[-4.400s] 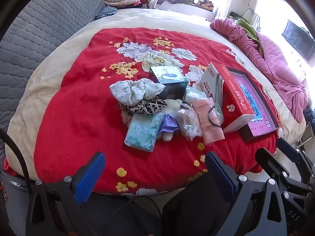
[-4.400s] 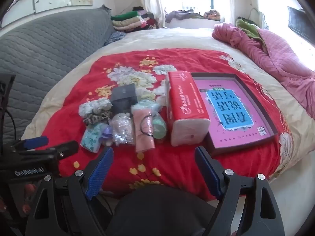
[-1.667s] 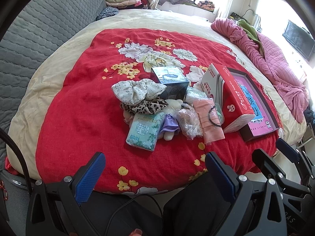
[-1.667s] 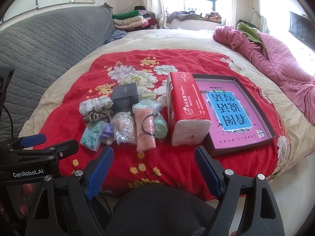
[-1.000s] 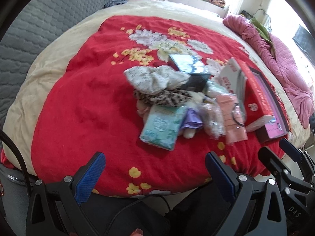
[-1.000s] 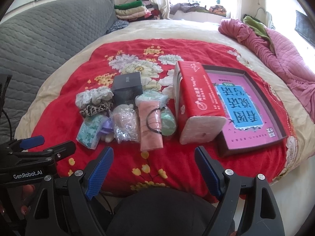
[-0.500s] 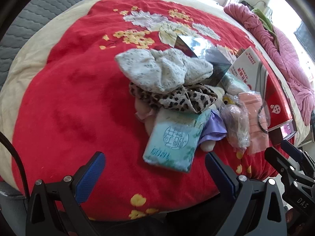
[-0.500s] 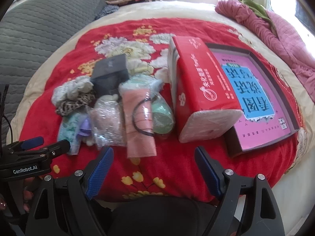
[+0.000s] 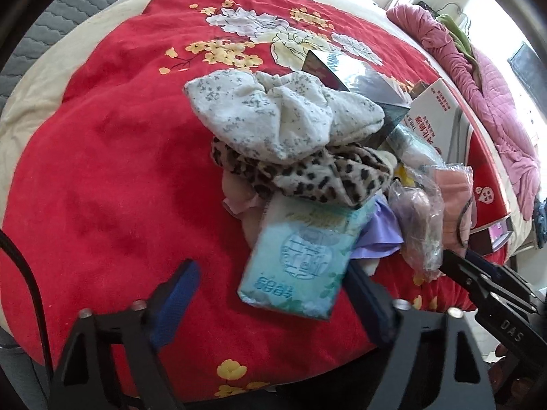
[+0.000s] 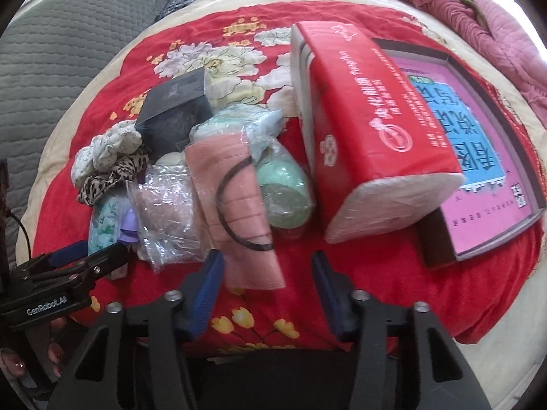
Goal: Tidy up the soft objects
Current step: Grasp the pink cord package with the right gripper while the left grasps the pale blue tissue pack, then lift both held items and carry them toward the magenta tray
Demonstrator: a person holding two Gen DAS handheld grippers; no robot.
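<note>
Red floral blanket [image 9: 102, 171], cream bed [image 10: 495, 324] — grey sofa [image 10: 68, 34]

blanket [image 9: 102, 171] – red, floral | scrunchie [image 9: 307, 177] – leopard print | tissue pack [image 9: 301, 256] – pale teal

The left gripper [image 9: 273, 290], a black frame with blue-padded fingers, points steeply down; its jaws have just been closing and stand apart, nothing pressed between them. The right gripper [image 10: 266, 283], of the same black and blue build, tilts down alike, its jaws narrower after closing, gripping nothing. Fingers [image 10: 54, 355] of a hand show under the left gripper's frame.
</note>
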